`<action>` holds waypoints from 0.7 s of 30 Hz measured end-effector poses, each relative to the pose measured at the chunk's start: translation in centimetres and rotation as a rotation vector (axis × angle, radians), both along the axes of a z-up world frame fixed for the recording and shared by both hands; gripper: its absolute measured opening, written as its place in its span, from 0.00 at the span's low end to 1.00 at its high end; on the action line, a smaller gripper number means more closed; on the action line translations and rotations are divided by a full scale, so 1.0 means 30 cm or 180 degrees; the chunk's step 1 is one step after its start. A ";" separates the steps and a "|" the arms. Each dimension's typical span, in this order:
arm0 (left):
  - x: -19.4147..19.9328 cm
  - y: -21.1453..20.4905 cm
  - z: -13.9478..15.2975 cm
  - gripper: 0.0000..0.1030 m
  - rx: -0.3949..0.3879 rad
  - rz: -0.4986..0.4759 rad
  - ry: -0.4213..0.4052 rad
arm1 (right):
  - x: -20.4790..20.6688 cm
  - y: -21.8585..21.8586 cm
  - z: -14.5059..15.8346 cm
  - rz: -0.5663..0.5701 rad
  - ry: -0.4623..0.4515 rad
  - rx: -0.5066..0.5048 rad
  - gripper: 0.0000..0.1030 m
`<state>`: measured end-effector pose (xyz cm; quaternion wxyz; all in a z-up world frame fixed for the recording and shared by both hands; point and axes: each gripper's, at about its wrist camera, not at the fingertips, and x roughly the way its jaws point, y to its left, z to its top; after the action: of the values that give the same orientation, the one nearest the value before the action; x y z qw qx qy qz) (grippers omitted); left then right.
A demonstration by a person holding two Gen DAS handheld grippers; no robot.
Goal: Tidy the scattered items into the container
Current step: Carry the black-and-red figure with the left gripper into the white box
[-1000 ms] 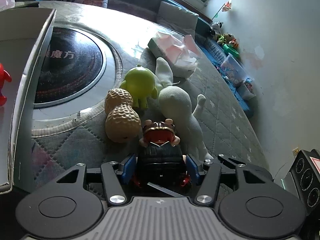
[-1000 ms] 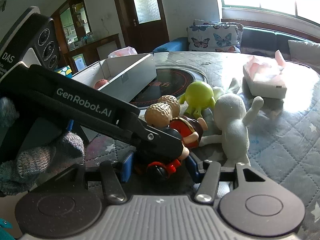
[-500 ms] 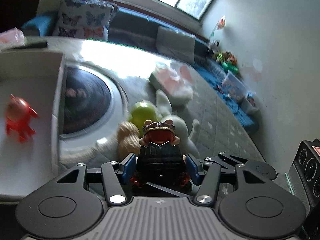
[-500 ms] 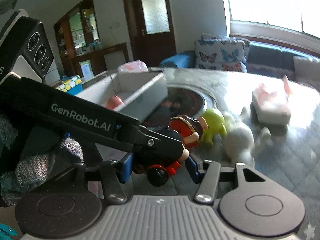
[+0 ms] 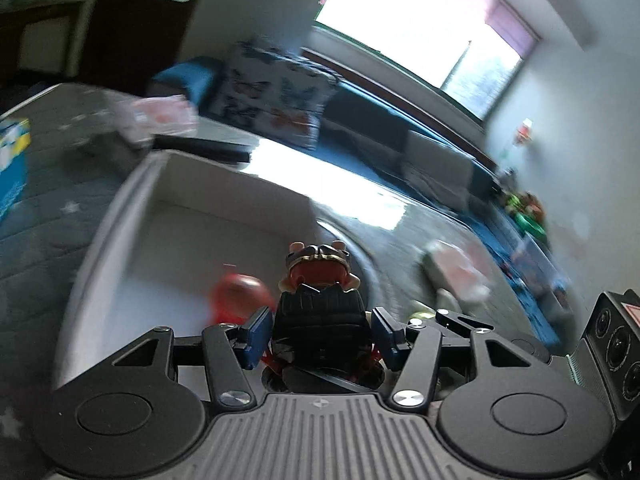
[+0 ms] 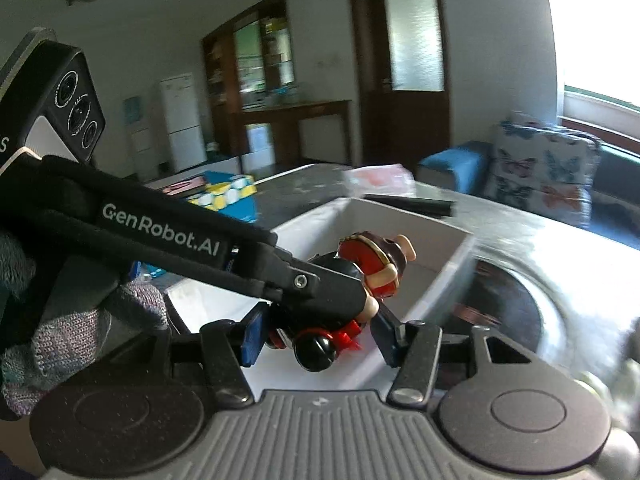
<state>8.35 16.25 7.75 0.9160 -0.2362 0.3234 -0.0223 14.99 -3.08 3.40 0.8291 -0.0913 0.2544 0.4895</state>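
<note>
My left gripper (image 5: 320, 330) is shut on a toy figure (image 5: 320, 296) with a red face, dark cap and black vest. It holds the figure in the air over the open white box (image 5: 132, 208). A red toy (image 5: 240, 294) lies in the box, blurred. In the right wrist view the left gripper (image 6: 320, 284) crosses from the left with the figure (image 6: 372, 264) in it, above the box (image 6: 452, 264). My right gripper (image 6: 318, 332) is open with nothing between its fingers; the held figure hangs just in front of it.
The box stands on a quilted grey table (image 5: 40, 216) with a round dark inset (image 6: 508, 304). A tissue pack (image 5: 456, 264) and a bit of green toy (image 5: 420, 314) lie right. A blue and yellow box (image 6: 228, 196) sits far left.
The left gripper has lifted the figure off the table and carried it left, from beside the peanut, green and white toys to above the box. The right gripper followed it.
</note>
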 end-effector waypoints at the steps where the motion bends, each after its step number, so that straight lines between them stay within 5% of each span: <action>1: 0.004 0.032 -0.011 0.56 -0.0042 0.0071 0.0036 | 0.009 0.032 -0.006 0.0059 0.0026 -0.0010 0.54; 12: 0.061 0.179 -0.117 0.56 -0.0238 0.0380 0.0356 | 0.138 0.211 -0.099 0.0527 0.0422 -0.0291 0.54; 21: 0.104 0.185 -0.163 0.56 -0.0357 0.0388 0.0477 | 0.192 0.235 -0.130 0.0516 0.0560 -0.0509 0.54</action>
<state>11.48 21.79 2.86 0.8743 -0.3073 0.3742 0.0332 20.74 3.98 -0.50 0.7513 -0.1340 0.3561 0.5392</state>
